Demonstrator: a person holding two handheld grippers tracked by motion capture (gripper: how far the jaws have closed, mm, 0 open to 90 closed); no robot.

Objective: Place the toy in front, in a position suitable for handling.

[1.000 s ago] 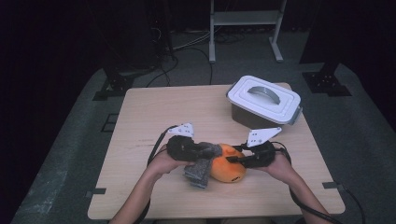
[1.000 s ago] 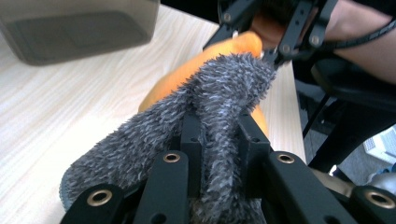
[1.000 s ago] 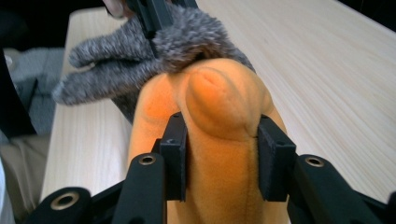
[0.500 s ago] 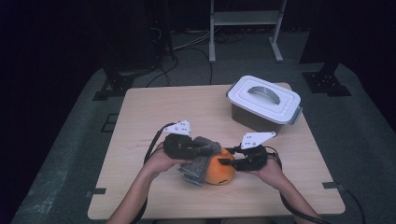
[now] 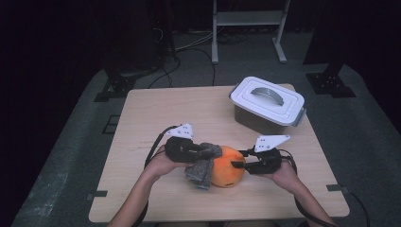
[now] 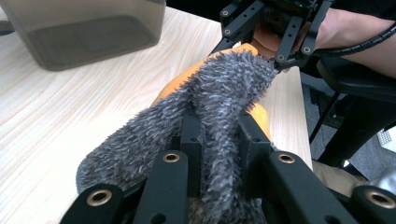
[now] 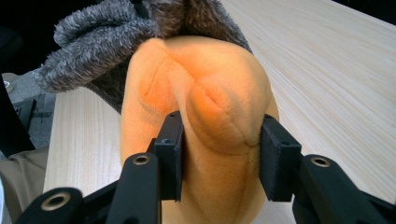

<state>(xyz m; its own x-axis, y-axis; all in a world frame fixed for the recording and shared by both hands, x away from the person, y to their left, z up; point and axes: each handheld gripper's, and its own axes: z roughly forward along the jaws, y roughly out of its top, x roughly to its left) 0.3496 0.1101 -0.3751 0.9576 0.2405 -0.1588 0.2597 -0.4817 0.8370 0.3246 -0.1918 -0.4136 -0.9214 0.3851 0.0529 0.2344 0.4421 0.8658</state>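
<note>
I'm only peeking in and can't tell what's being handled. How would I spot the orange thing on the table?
Start at the pale wooden table, whose far right corner bears a lidded grey box. Come to the near edge, between the person's two hands: the orange plush toy sits there. It is round, soft and bright orange, unlike the shaggy grey fabric lying against its left side.

I had bare tabletop [image 5: 156, 113] to pass over on the left and far side. The lidded container [image 5: 267, 106] blocked the far right corner. Near the front edge, the orange plush [image 5: 227, 166] with its grey fuzzy cloth [image 5: 201, 170] filled the gap between both grippers.
</note>
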